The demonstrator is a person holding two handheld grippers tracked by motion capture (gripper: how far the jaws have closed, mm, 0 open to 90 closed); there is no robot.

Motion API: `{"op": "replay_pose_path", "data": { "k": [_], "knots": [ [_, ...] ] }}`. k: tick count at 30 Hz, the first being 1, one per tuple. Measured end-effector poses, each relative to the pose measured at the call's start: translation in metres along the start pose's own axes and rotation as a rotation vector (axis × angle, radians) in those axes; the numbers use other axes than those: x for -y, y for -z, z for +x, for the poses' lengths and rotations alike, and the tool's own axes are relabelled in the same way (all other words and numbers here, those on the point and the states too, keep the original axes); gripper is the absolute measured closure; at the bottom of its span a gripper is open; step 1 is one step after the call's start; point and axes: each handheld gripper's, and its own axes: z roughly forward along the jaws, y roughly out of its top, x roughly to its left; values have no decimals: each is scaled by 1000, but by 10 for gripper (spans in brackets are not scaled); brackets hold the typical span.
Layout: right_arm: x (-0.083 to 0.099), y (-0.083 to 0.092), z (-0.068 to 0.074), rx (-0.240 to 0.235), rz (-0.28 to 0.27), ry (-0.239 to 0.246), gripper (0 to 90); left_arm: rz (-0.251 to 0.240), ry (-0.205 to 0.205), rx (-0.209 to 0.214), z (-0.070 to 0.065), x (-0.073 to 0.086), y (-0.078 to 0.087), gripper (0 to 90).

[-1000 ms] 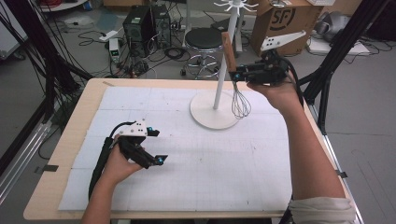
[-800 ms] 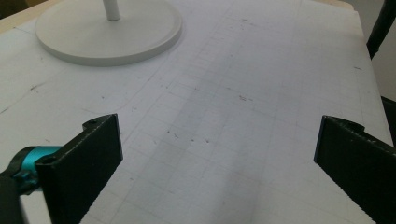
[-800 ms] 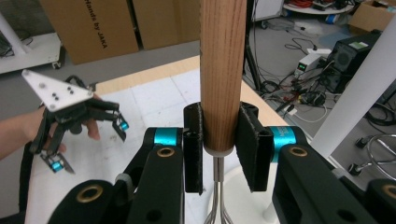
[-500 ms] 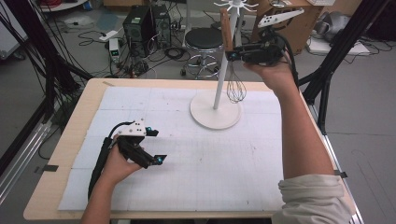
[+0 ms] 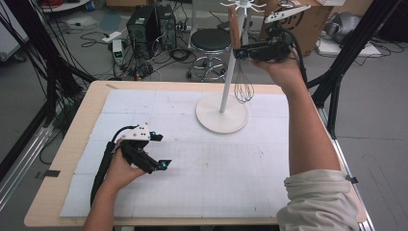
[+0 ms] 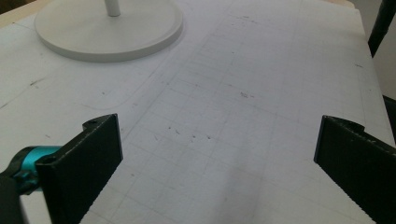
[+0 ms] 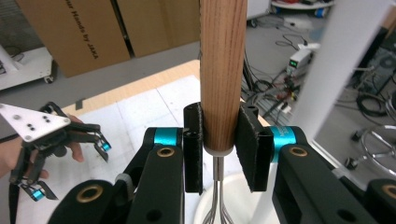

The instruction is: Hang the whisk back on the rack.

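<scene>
Wooden-handled whisk (image 7: 222, 70) | clamped in right gripper (image 7: 219, 154) | beside stand (image 5: 222, 113)

— Item one, our left gripper (image 5: 156, 151): where do we log it?

— At about seven o'clock on the table, low, jaws spread wide apart, nothing between them. Our left hand (image 5: 120, 168) wraps its body from behind; the forearm enters from six o'clock.

— Item two, our right gripper (image 5: 240, 52)?

— Raised at one o'clock, lying level, jaws pointing toward nine o'clock and clamped tight. Forearm extended upward, sleeve bunched at the elbow.
</scene>
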Motion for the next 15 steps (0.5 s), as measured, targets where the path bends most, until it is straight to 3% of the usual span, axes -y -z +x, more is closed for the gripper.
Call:
{"op": "replay_pose_path", "data": {
  "k": [13,15],
  "knots": [
    [10,1,-11,24,-19,-35,730,-12,-2,-5,1,0,4,16],
    [10,0,-11,48,-8,-42,709,-13,-3,-7,1,0,4,16]
  ]
}}
